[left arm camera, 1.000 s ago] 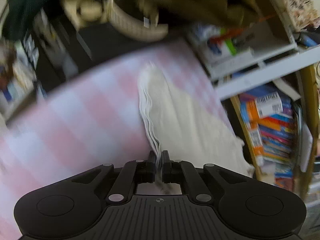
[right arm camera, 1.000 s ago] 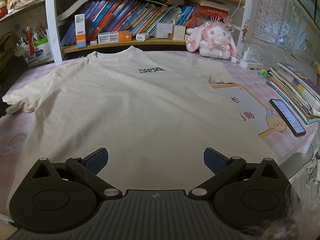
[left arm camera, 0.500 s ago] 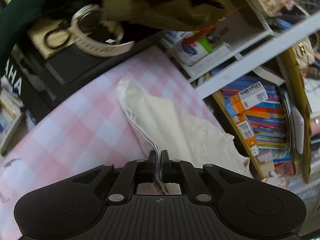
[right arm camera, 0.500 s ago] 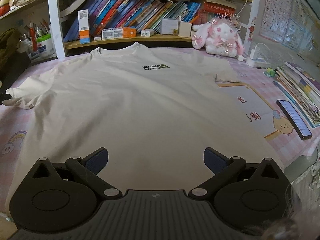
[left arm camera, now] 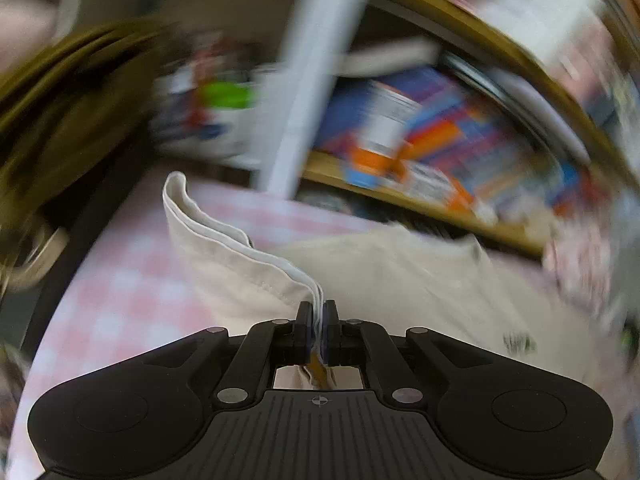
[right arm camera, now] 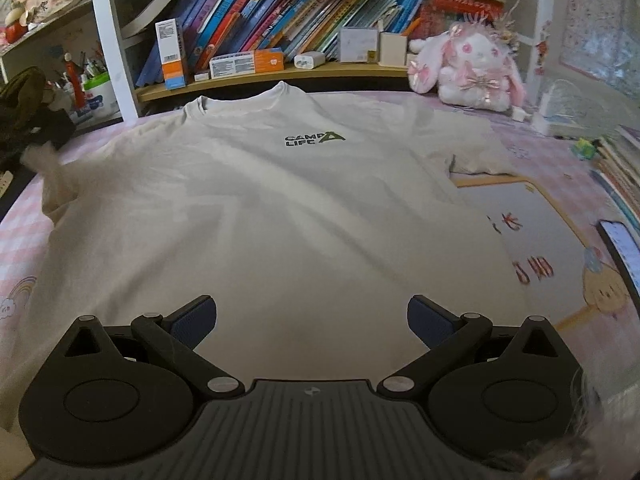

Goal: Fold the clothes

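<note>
A cream T-shirt [right arm camera: 288, 216] with a dark "CAMP LIFE" print lies spread face up on a pink checked tablecloth [right arm camera: 20, 240]. My left gripper [left arm camera: 318, 316] is shut on the hem of the shirt's left sleeve [left arm camera: 224, 252] and lifts it off the cloth; the raised sleeve shows blurred in the right wrist view [right arm camera: 48, 176]. My right gripper [right arm camera: 312, 320] is open and empty, hovering over the shirt's lower part. The left wrist view is motion-blurred.
A bookshelf [right arm camera: 280, 40] full of books stands behind the table. A pink plush rabbit [right arm camera: 476, 68] sits at the back right. A phone [right arm camera: 624, 248] and stacked books [right arm camera: 620, 160] lie at the right edge. Dark clutter [right arm camera: 28, 116] sits at the back left.
My left gripper has swung round toward the bookshelf and shirt body, carrying the sleeve up and inward. My right gripper has edged forward over the shirt, still open.
</note>
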Motion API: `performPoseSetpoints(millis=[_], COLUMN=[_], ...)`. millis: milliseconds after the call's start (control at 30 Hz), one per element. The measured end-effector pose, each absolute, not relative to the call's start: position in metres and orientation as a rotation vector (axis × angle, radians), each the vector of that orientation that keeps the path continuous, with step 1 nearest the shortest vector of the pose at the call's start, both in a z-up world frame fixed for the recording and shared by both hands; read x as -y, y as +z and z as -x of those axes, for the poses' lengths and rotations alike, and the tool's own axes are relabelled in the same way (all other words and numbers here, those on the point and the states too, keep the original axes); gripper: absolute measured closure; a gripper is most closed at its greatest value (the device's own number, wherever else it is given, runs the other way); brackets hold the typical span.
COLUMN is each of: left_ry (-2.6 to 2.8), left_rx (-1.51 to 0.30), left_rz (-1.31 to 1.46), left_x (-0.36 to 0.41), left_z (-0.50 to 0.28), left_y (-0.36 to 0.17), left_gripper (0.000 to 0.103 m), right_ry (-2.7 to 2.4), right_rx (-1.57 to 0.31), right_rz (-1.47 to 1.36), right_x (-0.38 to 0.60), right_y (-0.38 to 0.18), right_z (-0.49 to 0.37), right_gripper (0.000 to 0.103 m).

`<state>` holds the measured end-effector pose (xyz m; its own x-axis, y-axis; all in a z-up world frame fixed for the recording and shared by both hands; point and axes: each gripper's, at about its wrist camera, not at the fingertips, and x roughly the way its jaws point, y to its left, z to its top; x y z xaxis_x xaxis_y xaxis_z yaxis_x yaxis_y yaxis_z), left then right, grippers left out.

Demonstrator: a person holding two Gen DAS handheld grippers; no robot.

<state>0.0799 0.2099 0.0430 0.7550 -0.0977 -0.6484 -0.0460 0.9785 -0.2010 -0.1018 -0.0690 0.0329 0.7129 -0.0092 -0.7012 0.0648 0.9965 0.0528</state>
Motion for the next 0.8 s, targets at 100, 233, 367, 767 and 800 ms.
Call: performPoseSetpoints(millis=[100,233,367,767,800], left_ry=[-0.127,-0.148,-0.068,0.192,0.203], left_rx=[-0.783,-0.905,-0.886,-0.755,-0.760], left_rz=[0.070,-0.042,0.029,0.374,0.384], left_x=[-0.152,-0.110,-0.120,-0.204,-0.211], left_z=[-0.088,-0.096,-0.087,-0.070,-0.075], left_y=[0.032,-0.003,-0.005,0.019,0.018], left_gripper=[0.095,0.070,0.034,0.043,0.044], right_ry=[-0.013,0.019,0.068,0.152,0.157], right_rx=[-0.784,-0.811,-0.845,-0.887,-0.889], right_rz=[-0.091,-0.112,-0.118,-0.143,-0.143], right_x=[0.088,0.109,0.122,0.144,0.145], right_y=[0.031,0.024,0.016,0.003,0.002], right_z=[0.092,0.079,0.070,0.053,0.051], right_gripper=[0.000,0.000,0.000,0.000,0.000])
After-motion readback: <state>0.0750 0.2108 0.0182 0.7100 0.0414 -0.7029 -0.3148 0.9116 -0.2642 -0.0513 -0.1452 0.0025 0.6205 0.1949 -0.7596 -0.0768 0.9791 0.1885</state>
